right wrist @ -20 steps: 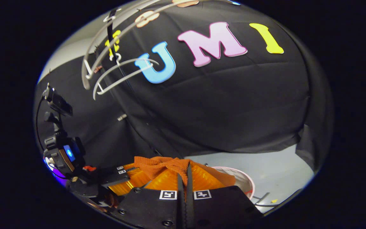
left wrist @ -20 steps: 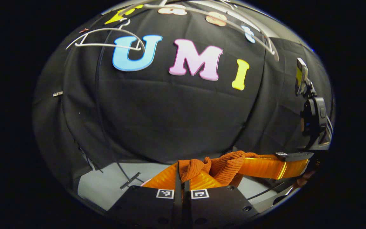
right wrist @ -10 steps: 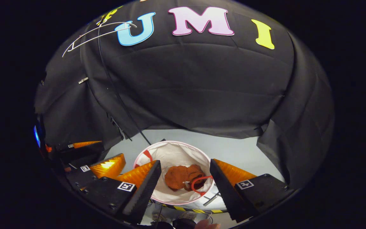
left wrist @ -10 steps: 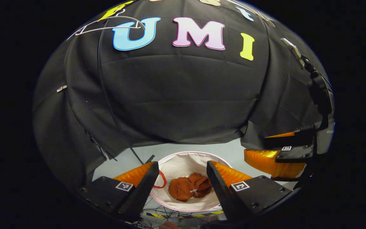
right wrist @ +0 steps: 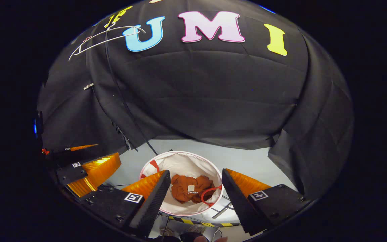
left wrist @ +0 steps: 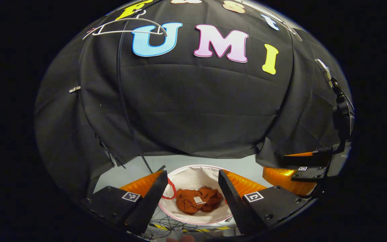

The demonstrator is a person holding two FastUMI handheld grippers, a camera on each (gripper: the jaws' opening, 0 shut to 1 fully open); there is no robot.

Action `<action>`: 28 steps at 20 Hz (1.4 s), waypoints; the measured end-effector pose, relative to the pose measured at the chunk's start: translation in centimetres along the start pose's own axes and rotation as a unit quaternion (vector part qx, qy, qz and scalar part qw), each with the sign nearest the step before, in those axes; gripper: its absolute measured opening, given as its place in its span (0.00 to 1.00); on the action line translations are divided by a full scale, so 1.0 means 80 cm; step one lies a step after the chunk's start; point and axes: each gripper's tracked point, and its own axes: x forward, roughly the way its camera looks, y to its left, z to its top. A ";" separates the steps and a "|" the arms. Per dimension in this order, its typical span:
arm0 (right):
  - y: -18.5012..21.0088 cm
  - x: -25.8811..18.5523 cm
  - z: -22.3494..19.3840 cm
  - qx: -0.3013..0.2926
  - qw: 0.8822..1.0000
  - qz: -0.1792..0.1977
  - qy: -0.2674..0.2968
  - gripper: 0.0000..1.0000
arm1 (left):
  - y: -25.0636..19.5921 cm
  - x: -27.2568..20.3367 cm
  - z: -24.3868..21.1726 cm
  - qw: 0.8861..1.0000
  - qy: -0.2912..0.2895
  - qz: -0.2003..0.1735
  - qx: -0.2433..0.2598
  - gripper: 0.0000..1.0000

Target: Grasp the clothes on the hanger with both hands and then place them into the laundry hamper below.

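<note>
in the left gripper view, the left gripper has its fingers spread wide, with nothing between them. the right gripper in the right gripper view is spread the same way and holds nothing. below and between the fingers stands the laundry hamper, white with a pink rim, on the grey floor. the orange clothes lie crumpled at its bottom. far up on the black wall hangs the bare white hanger.
</note>
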 end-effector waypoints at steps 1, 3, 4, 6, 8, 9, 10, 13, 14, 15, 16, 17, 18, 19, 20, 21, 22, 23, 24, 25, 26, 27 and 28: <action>0.001 -0.008 0.004 0.004 1.000 -0.005 -0.008 0.99 | -0.002 -0.010 0.007 1.000 -0.008 -0.004 0.003 0.96; 0.006 -0.027 0.014 0.012 1.000 -0.016 -0.024 0.99 | -0.003 -0.030 0.023 1.000 -0.024 -0.010 0.006 0.96; 0.007 -0.038 0.019 0.015 0.999 -0.023 -0.030 0.99 | -0.005 -0.043 0.030 0.999 -0.032 -0.014 0.003 0.96; 0.008 -0.064 0.035 0.018 0.998 -0.036 -0.051 0.99 | -0.001 -0.069 0.048 0.999 -0.045 -0.015 -0.008 0.96; 0.014 -0.096 0.052 0.021 0.996 -0.043 -0.077 0.98 | 0.003 -0.097 0.069 0.998 -0.064 -0.017 -0.014 0.96; 0.018 -0.114 0.062 0.025 0.994 -0.046 -0.093 0.99 | 0.005 -0.113 0.079 0.997 -0.074 -0.018 -0.013 0.96; 0.021 -0.133 0.071 0.029 0.993 -0.051 -0.107 0.98 | 0.004 -0.130 0.087 0.996 -0.082 -0.021 -0.013 0.96; 0.026 -0.185 0.103 0.036 0.986 -0.061 -0.149 0.98 | 0.012 -0.183 0.122 0.993 -0.115 -0.015 -0.011 0.95; 0.028 -0.203 0.115 0.035 0.984 -0.064 -0.163 0.98 | 0.014 -0.201 0.135 0.991 -0.129 -0.013 -0.010 0.96; 0.031 -0.223 0.125 0.032 0.981 -0.067 -0.177 0.99 | 0.016 -0.220 0.149 0.990 -0.143 -0.012 -0.009 0.96; 0.035 -0.241 0.135 0.031 0.979 -0.070 -0.191 0.98 | 0.021 -0.241 0.158 0.987 -0.160 -0.009 -0.009 0.96; 0.039 -0.260 0.146 0.028 0.975 -0.071 -0.206 0.98 | 0.023 -0.258 0.167 0.985 -0.171 -0.008 -0.011 0.96; 0.041 -0.280 0.157 0.026 0.972 -0.074 -0.222 0.98 | 0.023 -0.273 0.176 0.983 -0.183 -0.011 -0.017 0.96; 0.043 -0.296 0.169 0.026 0.968 -0.076 -0.238 0.98 | 0.022 -0.290 0.186 0.980 -0.196 -0.014 -0.021 0.96; 0.047 -0.317 0.180 0.025 0.964 -0.079 -0.254 0.98 | 0.022 -0.308 0.197 0.977 -0.210 -0.016 -0.022 0.96; 0.051 -0.337 0.190 0.022 0.959 -0.084 -0.270 0.98 | 0.021 -0.324 0.207 0.975 -0.221 -0.018 -0.021 0.95; 0.054 -0.357 0.200 0.019 0.954 -0.088 -0.286 0.98 | 0.019 -0.340 0.214 0.973 -0.228 -0.022 -0.019 0.96; 0.058 -0.377 0.209 0.014 0.949 -0.089 -0.301 0.98 | 0.018 -0.356 0.222 0.971 -0.238 -0.024 -0.016 0.95; 0.062 -0.397 0.217 0.009 0.944 -0.091 -0.317 0.98 | 0.019 -0.372 0.229 0.969 -0.248 -0.024 -0.013 0.95; 0.065 -0.416 0.223 0.003 0.939 -0.095 -0.330 0.98 | 0.019 -0.388 0.237 0.965 -0.260 -0.024 -0.010 0.95; 0.068 -0.434 0.229 -0.003 0.934 -0.098 -0.342 0.98 | 0.020 -0.404 0.245 0.962 -0.272 -0.024 -0.008 0.95; 0.073 -0.444 0.237 -0.010 0.929 -0.101 -0.356 1.00 | 0.020 -0.419 0.253 0.959 -0.283 -0.024 -0.006 0.95; 0.076 -0.462 0.248 -0.016 0.924 -0.105 -0.368 1.00 | 0.019 -0.432 0.258 0.956 -0.292 -0.023 -0.004 0.95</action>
